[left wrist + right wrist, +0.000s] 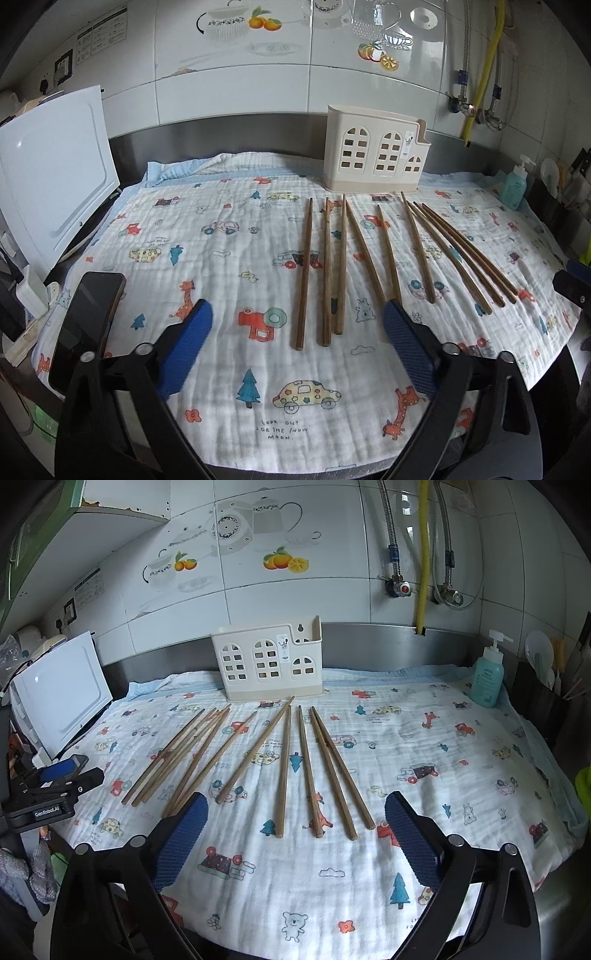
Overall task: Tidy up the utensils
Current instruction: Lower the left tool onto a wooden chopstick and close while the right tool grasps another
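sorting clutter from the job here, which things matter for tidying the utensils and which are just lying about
For the job:
wooden chopsticks
cream utensil holder
left gripper, open
right gripper, open

Just lying about:
patterned cloth
phone
white board
teal soap bottle

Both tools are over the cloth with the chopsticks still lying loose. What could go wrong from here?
1. The chopsticks lie close together, some crossing, so an open right tool may well catch two or nudge a neighbour.
2. The soft, wrinkled cloth could bunch under the left tool and shift the sticks.
3. The holder looks light; a stick pushed against its rim might tip it or slide it.
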A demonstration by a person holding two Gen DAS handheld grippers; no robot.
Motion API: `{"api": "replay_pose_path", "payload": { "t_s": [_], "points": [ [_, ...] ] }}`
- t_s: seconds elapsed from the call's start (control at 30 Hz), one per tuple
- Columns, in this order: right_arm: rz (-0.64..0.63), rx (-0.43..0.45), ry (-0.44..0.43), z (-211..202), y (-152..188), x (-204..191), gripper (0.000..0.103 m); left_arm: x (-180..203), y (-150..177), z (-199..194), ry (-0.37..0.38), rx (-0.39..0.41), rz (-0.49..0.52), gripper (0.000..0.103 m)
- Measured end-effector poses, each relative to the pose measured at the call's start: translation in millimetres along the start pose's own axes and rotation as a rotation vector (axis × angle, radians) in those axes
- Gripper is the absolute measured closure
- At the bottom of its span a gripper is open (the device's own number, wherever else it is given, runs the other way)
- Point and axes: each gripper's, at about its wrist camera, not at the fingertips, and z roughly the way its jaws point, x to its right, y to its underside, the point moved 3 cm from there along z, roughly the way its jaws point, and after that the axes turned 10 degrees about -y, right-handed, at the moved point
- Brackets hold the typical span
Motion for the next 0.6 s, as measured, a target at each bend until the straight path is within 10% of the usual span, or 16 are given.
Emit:
{"api": "replay_pose_path", "payload": {
  "t_s": [0.6],
  "points": [
    [0.029, -0.082, 0.010, 37.1, -1.4, 37.7, 0.042, 5.9, -6.9, 69.4, 0.036, -0.131, 0.015, 0.062]
  ]
}}
